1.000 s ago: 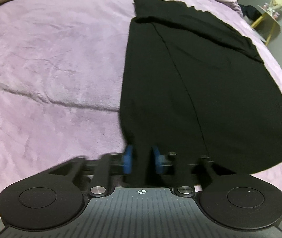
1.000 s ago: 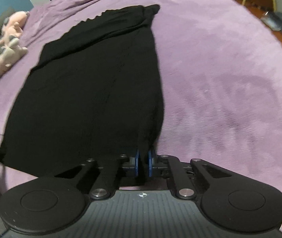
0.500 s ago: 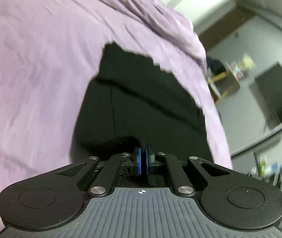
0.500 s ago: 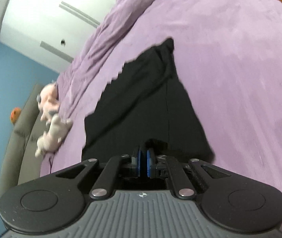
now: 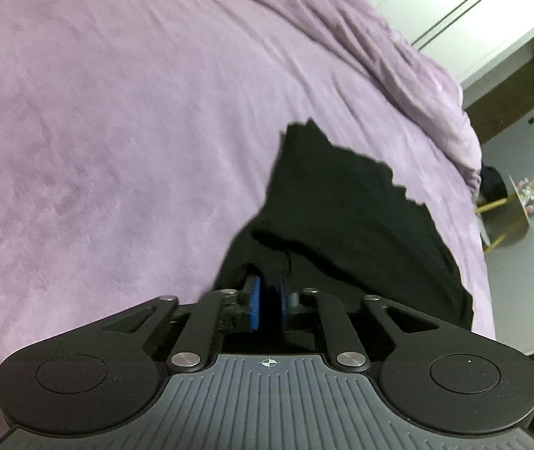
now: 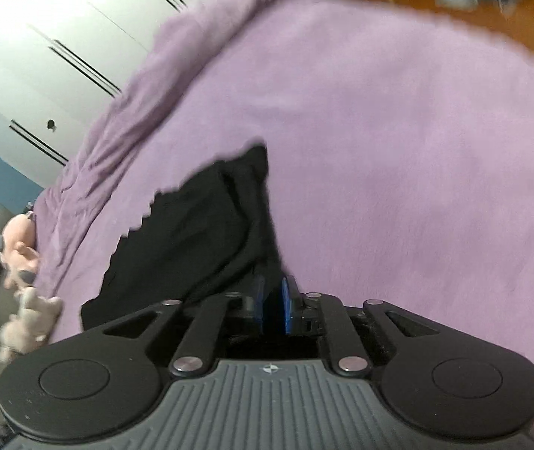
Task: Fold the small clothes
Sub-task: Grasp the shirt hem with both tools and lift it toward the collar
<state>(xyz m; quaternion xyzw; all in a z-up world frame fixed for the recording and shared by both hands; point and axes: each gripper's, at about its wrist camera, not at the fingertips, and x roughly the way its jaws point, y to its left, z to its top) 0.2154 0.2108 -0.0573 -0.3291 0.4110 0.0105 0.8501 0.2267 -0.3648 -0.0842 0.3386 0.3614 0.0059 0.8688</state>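
A black garment (image 5: 345, 206) lies on the purple bedspread (image 5: 117, 112); its near end is lifted and folding over toward its far end. My left gripper (image 5: 270, 302) is shut on the garment's near left corner, blue pads pinching the cloth. In the right wrist view the same garment (image 6: 199, 232) rises up to my right gripper (image 6: 272, 305), which is shut on the near right corner. The garment's far edge rests flat on the bed in both views.
Plush toys (image 6: 23, 262) lie at the bed's left edge next to a grey sofa. A bunched purple blanket (image 5: 398, 63) runs along the far side. A small yellow-legged side table (image 5: 522, 202) stands off the bed to the right, with white wardrobe doors (image 6: 60, 37) behind.
The left gripper closed on the garment's near corner. Both grippers lifted the near hem and carried it forward toward the far end, so the garment now looks much shorter.
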